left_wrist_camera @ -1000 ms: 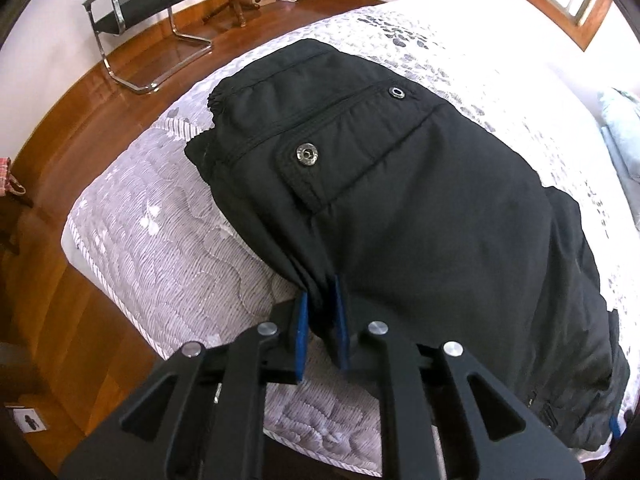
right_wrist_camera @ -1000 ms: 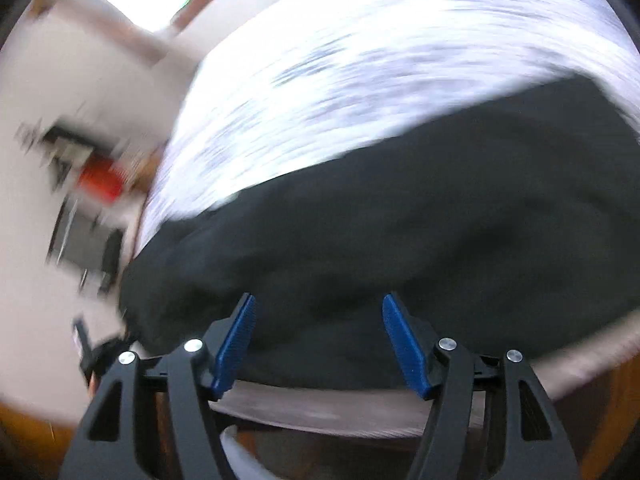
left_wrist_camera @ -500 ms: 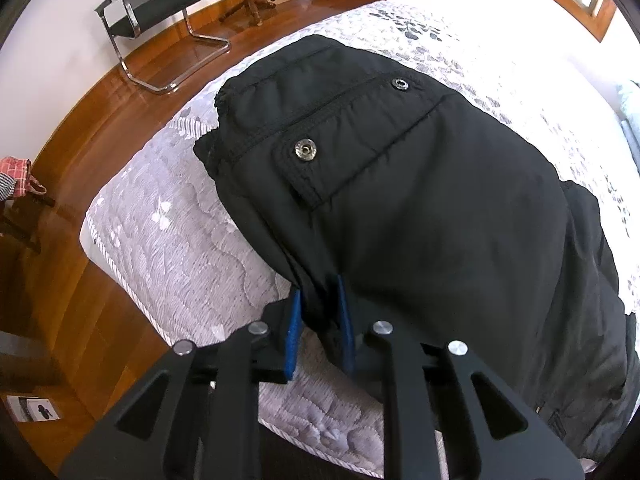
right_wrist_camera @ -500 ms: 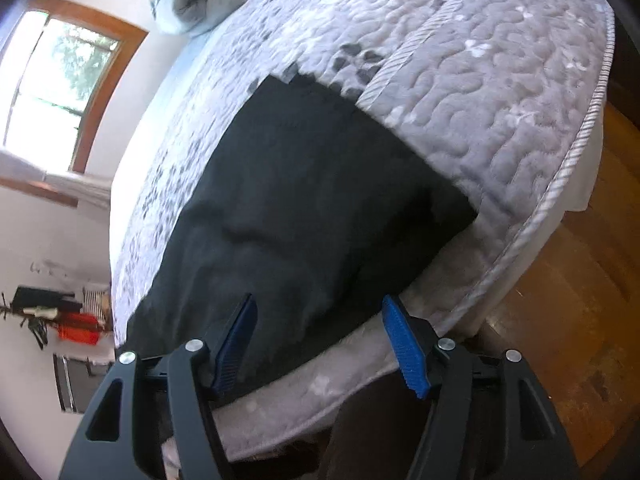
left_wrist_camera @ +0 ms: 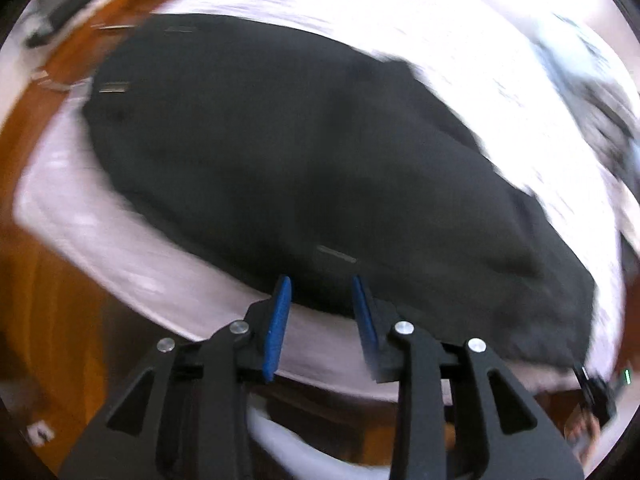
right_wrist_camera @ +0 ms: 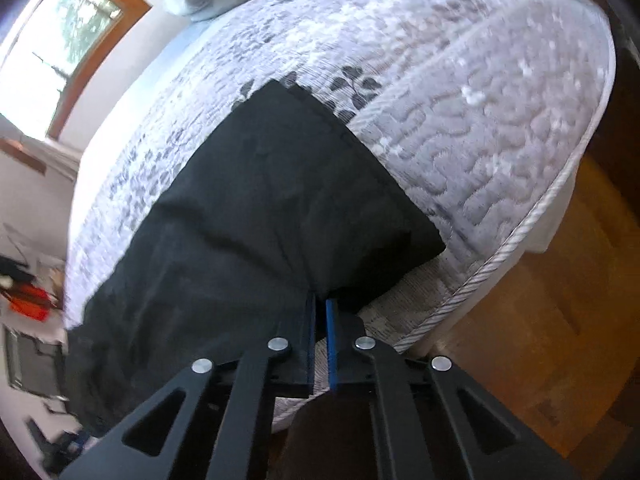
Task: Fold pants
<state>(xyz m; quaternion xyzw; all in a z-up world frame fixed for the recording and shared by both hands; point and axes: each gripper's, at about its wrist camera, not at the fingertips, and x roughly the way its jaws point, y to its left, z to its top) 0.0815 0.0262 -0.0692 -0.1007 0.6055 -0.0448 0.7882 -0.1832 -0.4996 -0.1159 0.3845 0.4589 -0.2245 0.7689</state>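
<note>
The right gripper is clamped on the black pants' near edge; the left gripper is opening, nothing pinched, both pointing steeply down at the bed.

Both hand-held grippers: black skeletal frames, triangular cut-outs, silver round screws, blue pads on inner finger faces.

Right tool pinches black pants at the mattress edge.
</note>
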